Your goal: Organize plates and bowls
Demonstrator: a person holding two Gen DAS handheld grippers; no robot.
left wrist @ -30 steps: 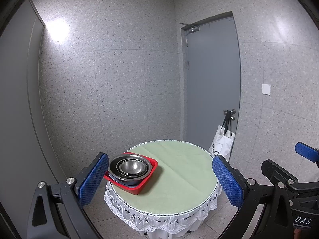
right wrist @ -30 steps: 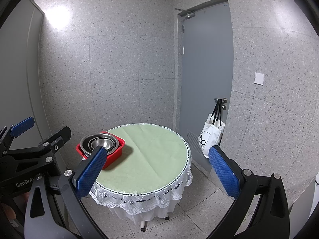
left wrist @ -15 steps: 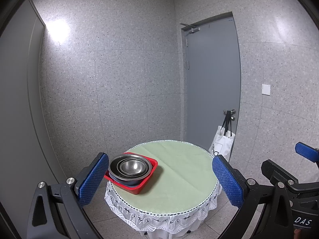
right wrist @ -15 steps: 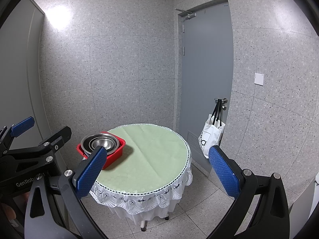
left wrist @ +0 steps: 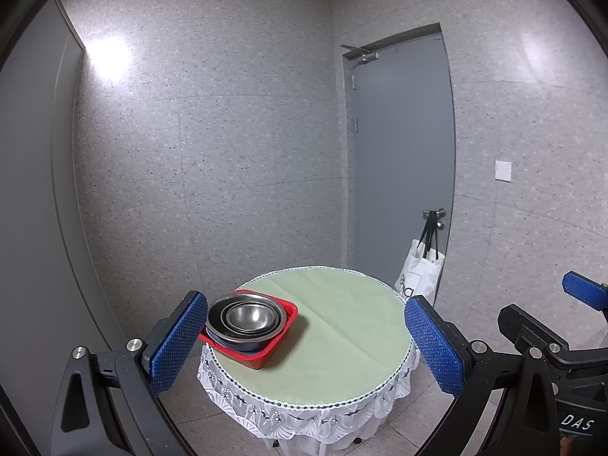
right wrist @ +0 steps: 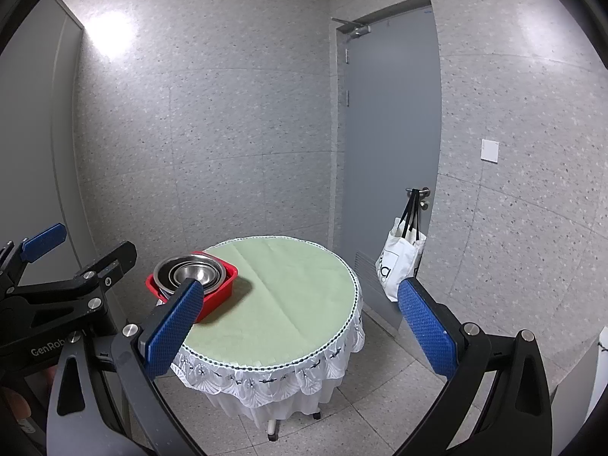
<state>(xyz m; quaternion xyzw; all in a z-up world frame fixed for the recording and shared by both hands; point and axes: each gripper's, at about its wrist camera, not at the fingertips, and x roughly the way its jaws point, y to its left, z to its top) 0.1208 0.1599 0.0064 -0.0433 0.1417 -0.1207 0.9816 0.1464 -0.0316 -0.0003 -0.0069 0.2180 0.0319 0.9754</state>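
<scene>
Grey speckled walls and a closed door (left wrist: 402, 159) framed the scene as both grippers, the left gripper (left wrist: 304, 345) and right gripper (right wrist: 304, 326), hung with blue pads spread wide and grasping nothing, well short of the round table (left wrist: 342, 342). Nested steel bowls (left wrist: 247, 317) sat in a red bin (left wrist: 266, 357) at the table's left edge, apparently gathered there for sorting. Nothing had visibly shifted from a second earlier.
</scene>
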